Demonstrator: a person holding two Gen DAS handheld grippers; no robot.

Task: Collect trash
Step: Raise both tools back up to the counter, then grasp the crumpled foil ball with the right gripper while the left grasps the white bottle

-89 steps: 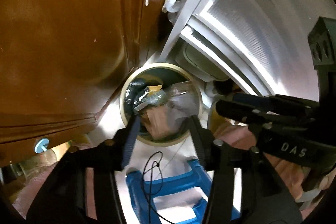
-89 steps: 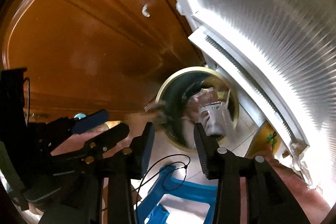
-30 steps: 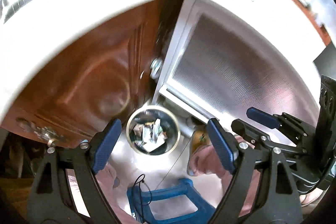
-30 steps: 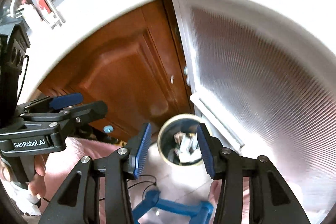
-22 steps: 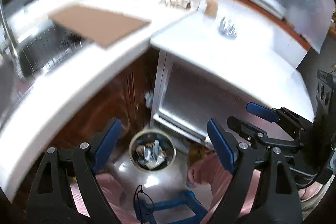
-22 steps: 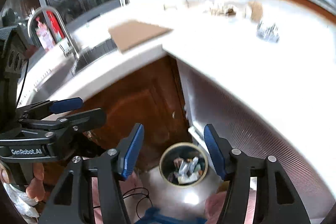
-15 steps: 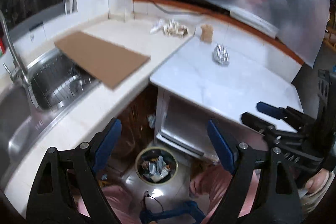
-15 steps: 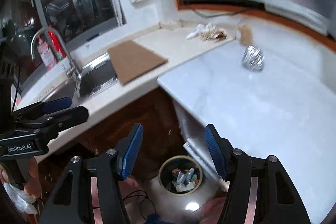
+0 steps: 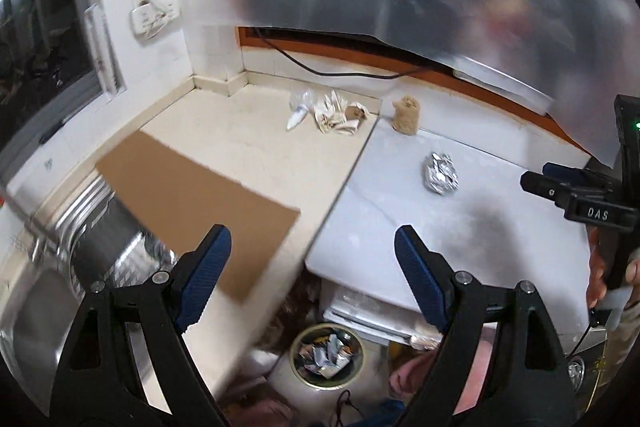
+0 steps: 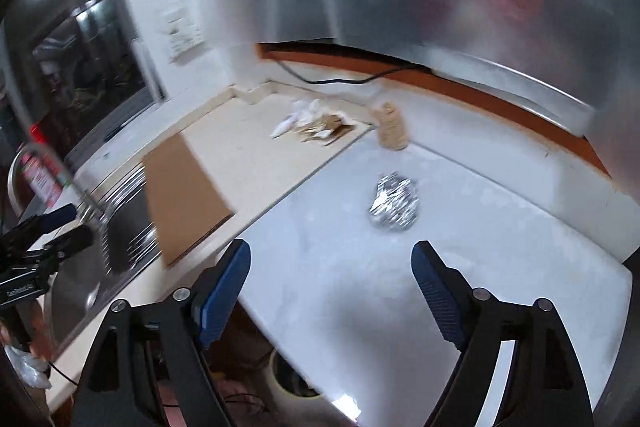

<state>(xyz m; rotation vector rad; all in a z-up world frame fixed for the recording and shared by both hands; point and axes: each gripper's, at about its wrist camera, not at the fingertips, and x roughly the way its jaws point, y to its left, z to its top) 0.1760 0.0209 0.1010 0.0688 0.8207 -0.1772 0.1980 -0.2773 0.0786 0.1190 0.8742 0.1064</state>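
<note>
Looking down past the left gripper [image 9: 310, 255], its jaws are seen spread wide with nothing between them. Below the gap between its blue fingers [image 9: 204, 273], on the floor, a round trash bin [image 9: 327, 350] is seen, filled with crumpled wrappers. Ahead of the jaws and toward the right finger, a crumpled foil ball [image 9: 440, 173] is found lying on the pale marble countertop [image 9: 460, 227]. Farther ahead, by the back wall, a small brown paper wad [image 9: 406, 115] is set upright, and to its left a heap of crumpled paper and plastic scraps [image 9: 328, 111] is spread over the beige counter [image 9: 240, 147]. A flat cardboard sheet [image 9: 196, 195] is laid ahead of the left finger, partly over the steel sink [image 9: 48, 291].

The right gripper [image 10: 330, 275] is shown with its jaws opening, nothing held between them. Just ahead of the gap between its jaws, the foil ball [image 10: 394, 203] is seen resting on the marble, clear of both fingers. The paper wad [image 10: 390, 127] and the scraps [image 10: 316, 125] are placed well beyond it. Far to the left of these jaws, the other gripper is glimpsed above the sink, gripped by a hand [image 10: 24, 341].
</note>
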